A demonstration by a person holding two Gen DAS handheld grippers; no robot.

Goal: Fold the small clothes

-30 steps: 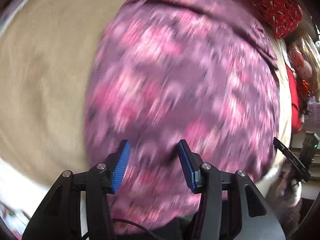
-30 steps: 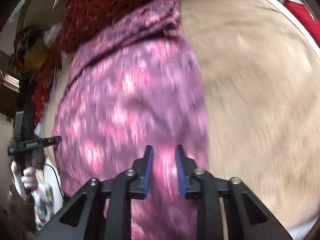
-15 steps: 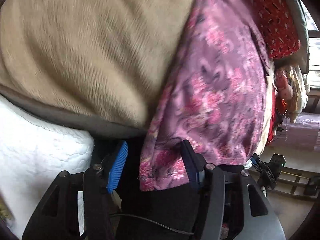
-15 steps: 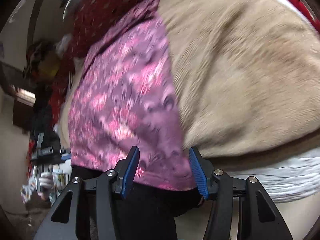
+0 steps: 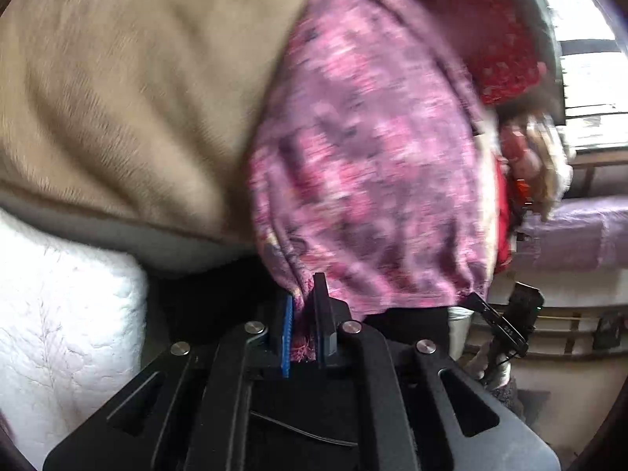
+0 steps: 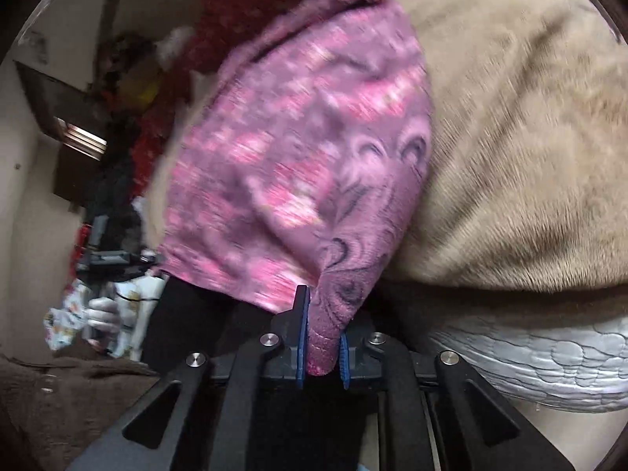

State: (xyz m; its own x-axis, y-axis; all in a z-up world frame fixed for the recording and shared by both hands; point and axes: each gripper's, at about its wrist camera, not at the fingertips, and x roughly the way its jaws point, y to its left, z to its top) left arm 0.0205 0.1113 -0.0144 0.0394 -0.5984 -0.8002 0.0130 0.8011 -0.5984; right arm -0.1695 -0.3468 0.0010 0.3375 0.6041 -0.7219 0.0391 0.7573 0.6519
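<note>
Both the left gripper (image 5: 304,325) and closing right gripper (image 6: 322,343) were clamped on the pink floral garment's (image 5: 373,165) near corners, which might be pulled free if tugged unevenly.

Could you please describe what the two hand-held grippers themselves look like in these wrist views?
Both are alike. The left hand-held gripper has a matte black angular frame with cut-out openings, round silver screws, blue ribbed pads and a thin black cable. The right hand-held gripper shows the same black frame, silver screws and blue pads.
</note>
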